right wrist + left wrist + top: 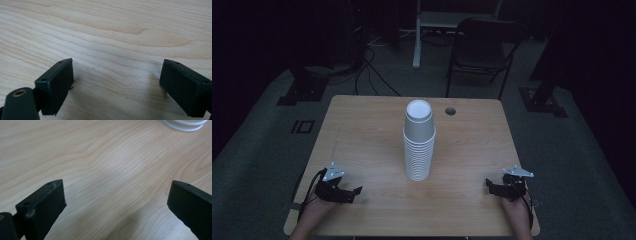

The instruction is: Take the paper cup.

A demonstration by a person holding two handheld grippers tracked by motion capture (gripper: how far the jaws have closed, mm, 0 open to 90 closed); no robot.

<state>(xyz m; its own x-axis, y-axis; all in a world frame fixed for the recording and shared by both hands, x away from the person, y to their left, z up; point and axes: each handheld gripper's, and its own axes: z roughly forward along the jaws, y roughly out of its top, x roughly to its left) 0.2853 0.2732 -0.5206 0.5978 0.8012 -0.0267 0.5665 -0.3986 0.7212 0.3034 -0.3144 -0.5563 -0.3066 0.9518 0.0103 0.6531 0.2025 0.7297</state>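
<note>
The high view looks from above the person's side, forward and down, far enough off to take in the whole wooden surface, the floor around it and a chair beyond the far edge. The left gripper view rides low and close over the wood near the near left corner, looking along its jaws toward the middle of the surface; the base of the cup stack at its top edge is shared with the high view. The right gripper view sits equally close to the wood near the near right corner, sharing bare grain with the high view.
</note>
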